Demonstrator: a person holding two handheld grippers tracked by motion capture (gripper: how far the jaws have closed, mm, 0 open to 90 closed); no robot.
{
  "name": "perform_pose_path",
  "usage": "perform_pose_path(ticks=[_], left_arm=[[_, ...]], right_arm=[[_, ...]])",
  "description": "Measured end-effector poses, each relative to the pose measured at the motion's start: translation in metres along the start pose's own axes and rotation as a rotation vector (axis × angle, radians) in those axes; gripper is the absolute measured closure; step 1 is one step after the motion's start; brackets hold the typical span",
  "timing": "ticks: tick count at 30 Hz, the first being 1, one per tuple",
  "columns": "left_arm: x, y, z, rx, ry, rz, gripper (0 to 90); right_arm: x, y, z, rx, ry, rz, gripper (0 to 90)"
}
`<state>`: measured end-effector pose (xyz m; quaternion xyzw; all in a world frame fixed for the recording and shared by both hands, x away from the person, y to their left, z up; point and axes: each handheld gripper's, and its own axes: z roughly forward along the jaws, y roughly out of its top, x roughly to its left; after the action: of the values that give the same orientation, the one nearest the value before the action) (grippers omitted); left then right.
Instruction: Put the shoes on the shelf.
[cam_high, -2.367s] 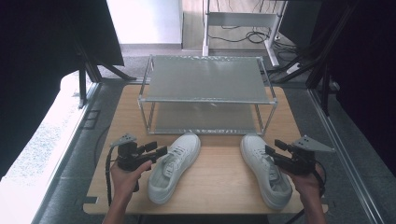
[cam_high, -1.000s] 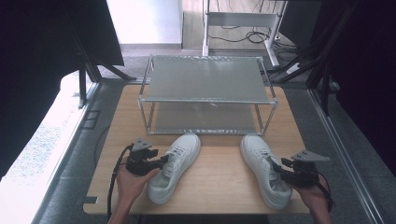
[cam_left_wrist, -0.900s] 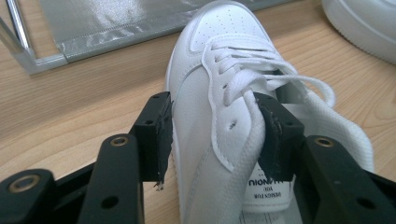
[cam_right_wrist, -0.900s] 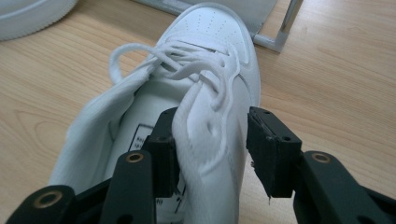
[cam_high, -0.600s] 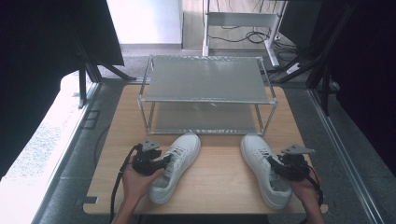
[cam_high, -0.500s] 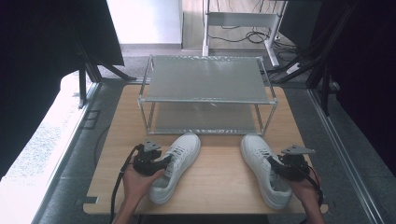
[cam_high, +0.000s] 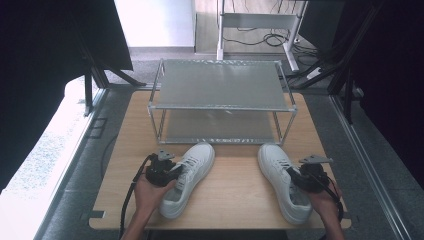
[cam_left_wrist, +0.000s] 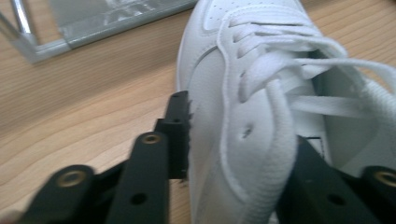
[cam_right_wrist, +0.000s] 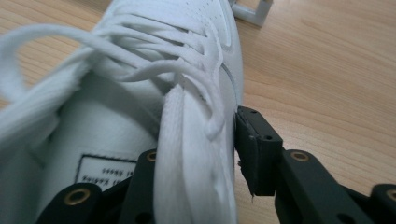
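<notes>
We clamp each gripper on a shoe's side wall: left gripper (cam_high: 167, 172) on the left shoe (cam_high: 189, 175), right gripper (cam_high: 300, 177) on the right shoe (cam_high: 282, 180), jaws just closing. Toes point toward the rack (cam_high: 220, 100) directly ahead.

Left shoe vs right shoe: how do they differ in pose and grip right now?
The left shoe lies slanted, toe angled toward the rack's middle; the right shoe slants the other way, its toe also toward the middle. The left gripper straddles the left shoe's outer side wall, while the right gripper straddles the right shoe's outer wall, one jaw inside each collar. Both jaws have just been closing. Shared: white, laced, upright on the wooden table.
</notes>
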<state>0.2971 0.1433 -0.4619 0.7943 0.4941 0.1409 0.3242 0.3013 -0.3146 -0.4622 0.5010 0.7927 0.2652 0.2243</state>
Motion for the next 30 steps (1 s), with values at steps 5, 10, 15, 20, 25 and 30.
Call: perform_pose_path(ticks=[5,10,15,20,25,30], left_arm=[[0.002,-0.001,0.0,-0.009,-0.008,-0.012,79.8],[0.007,-0.004,-0.001,-0.038,-0.042,-0.053,80.9],[0.01,-0.006,-0.001,-0.057,-0.063,-0.076,81.3],[0.012,-0.008,-0.003,-0.063,-0.088,-0.075,82.3],[0.014,-0.008,-0.008,-0.089,-0.143,-0.093,82.0],[0.024,-0.008,-0.023,-0.186,-0.235,-0.141,81.5]], right_arm=[[-0.002,0.003,0.005,0.034,-0.023,0.003,79.5],[-0.007,0.0,0.004,0.022,-0.015,0.031,86.2],[-0.011,-0.002,0.003,0.009,0.006,0.063,87.1],[-0.016,-0.006,0.0,-0.039,0.037,0.099,87.5],[-0.02,-0.008,-0.007,-0.106,0.088,0.151,87.4],[-0.025,-0.012,-0.016,-0.197,0.16,0.214,87.4]])
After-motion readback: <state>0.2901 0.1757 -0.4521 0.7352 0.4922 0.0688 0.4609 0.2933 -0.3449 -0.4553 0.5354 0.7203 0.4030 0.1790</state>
